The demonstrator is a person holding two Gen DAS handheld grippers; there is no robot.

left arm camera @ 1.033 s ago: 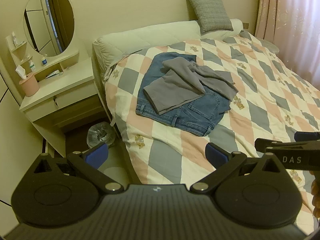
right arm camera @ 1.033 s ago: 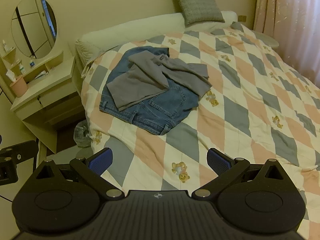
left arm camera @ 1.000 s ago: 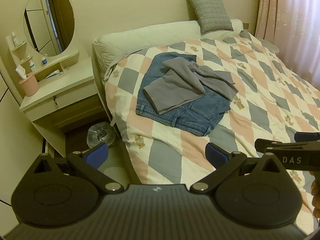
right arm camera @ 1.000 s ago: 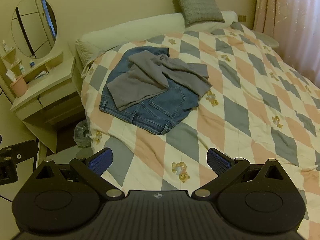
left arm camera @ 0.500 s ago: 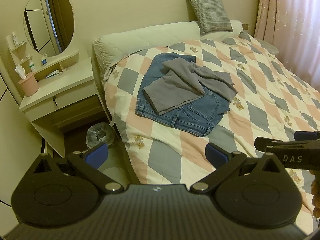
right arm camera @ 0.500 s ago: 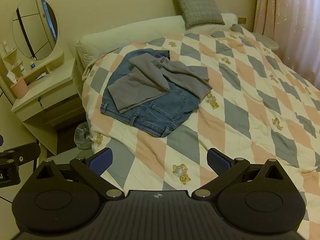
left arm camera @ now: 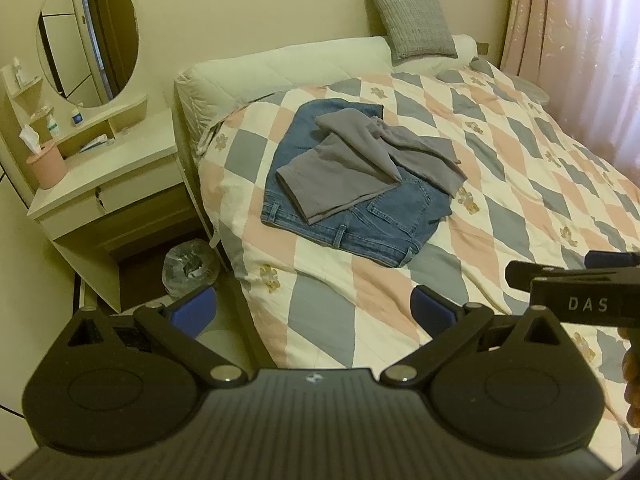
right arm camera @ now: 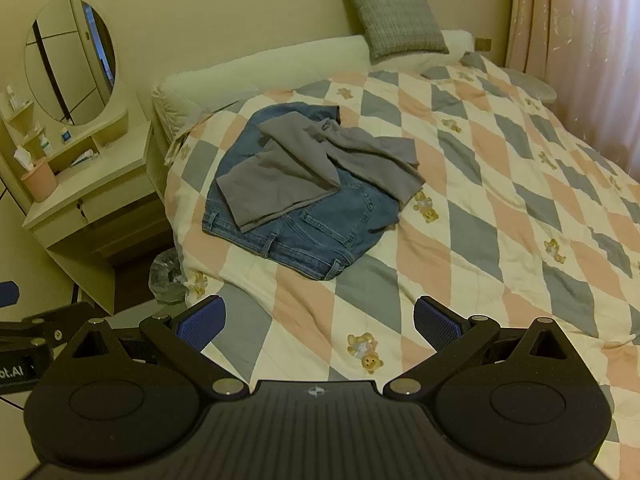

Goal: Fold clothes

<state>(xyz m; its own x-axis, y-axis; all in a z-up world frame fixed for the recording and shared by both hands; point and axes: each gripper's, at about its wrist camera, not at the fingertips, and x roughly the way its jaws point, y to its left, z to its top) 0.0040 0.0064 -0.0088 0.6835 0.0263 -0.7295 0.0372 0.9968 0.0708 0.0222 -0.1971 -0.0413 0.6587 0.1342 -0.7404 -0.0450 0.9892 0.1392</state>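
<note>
On the bed [right arm camera: 500, 216], a crumpled grey top [right arm camera: 308, 168] is lying over jeans [right arm camera: 316, 232], unfolded, while both tools, left tool [left arm camera: 312, 312] and right tool [right arm camera: 318, 322], are hovering apart and empty, well short of them.

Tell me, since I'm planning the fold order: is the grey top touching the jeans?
Touching. In the right wrist view the grey top lies draped directly on the jeans, covering their upper half.

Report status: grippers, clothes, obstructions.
Left gripper and right gripper open, empty. Grey top crumpled atop jeans on quilt. Nothing blocking.
</note>
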